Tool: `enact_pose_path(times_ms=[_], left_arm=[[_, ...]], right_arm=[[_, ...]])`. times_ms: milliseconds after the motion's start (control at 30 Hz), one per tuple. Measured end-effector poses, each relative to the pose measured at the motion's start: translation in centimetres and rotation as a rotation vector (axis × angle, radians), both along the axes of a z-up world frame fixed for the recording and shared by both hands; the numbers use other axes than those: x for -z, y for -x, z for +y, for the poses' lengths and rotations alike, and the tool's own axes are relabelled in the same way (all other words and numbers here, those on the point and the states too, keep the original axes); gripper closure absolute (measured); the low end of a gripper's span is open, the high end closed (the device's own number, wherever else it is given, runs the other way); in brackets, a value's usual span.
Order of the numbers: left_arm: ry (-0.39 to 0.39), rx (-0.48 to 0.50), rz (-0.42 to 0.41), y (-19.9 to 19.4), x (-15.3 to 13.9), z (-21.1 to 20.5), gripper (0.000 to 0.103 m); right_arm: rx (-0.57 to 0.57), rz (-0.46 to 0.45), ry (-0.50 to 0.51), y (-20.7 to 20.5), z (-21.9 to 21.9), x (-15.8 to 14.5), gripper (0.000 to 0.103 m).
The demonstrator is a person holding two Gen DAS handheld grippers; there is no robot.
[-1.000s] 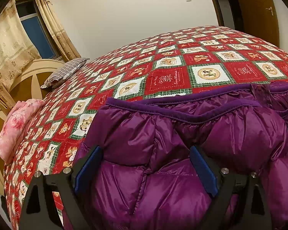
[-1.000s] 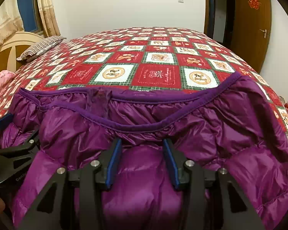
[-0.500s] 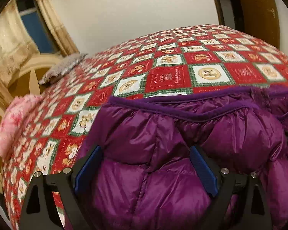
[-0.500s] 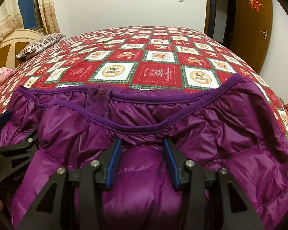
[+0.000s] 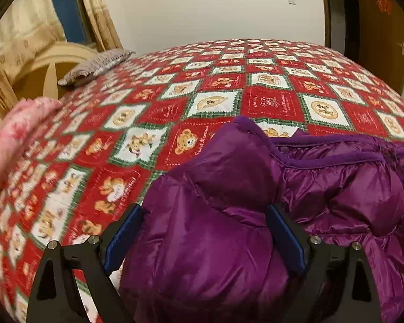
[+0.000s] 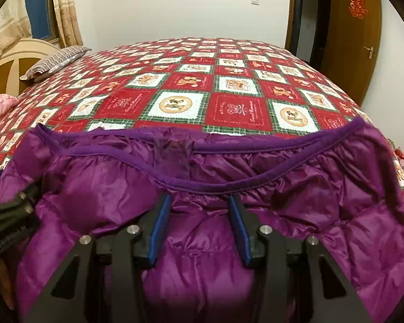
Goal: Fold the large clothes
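Left wrist view showing the left tongs [image 5: 204,231] spread wide around a bunched, lifted corner of the purple down jacket [image 5: 336,196], not visibly pinching it. Lying at the near edge of the bed [image 5: 229,102], on the red bear quilt. Looking puffy, light, soft and slippery; probably best gripping at the stitched trim [image 6: 207,185]. Right wrist view alone revealing the whole neckline, the right tongs [image 6: 199,223] narrower, seemingly pinching padding.
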State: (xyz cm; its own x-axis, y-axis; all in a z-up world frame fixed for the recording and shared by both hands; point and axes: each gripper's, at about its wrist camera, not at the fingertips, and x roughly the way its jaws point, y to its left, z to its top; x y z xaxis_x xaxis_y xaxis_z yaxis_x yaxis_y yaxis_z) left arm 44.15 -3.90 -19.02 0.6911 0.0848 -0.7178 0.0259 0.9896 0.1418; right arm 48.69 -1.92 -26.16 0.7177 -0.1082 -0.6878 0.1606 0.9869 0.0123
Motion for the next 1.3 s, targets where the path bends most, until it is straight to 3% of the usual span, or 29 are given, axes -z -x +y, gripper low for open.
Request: enact_pose_path(times_ms=[267, 1167, 1233, 1300], left_arm=[[0.08, -0.009, 0.031, -0.1, 0.6, 0.8, 0.007], [0.035, -0.021, 0.039, -0.3, 0.7, 0.4, 0.004], [0.01, -0.044, 0.036, 0.6, -0.5, 0.8, 0.004], [0.056, -0.056, -0.013, 2.7, -2.3, 2.0, 0.004]], right_arm=[[0.0, 0.018, 0.03, -0.4, 0.3, 0.4, 0.054], [-0.002, 0.019, 0.027, -0.5, 0.3, 0.6, 0.054], [-0.007, 0.027, 0.026, -0.5, 0.3, 0.4, 0.053], [-0.027, 0.041, 0.02, 0.1, 0.0, -0.2, 0.053]])
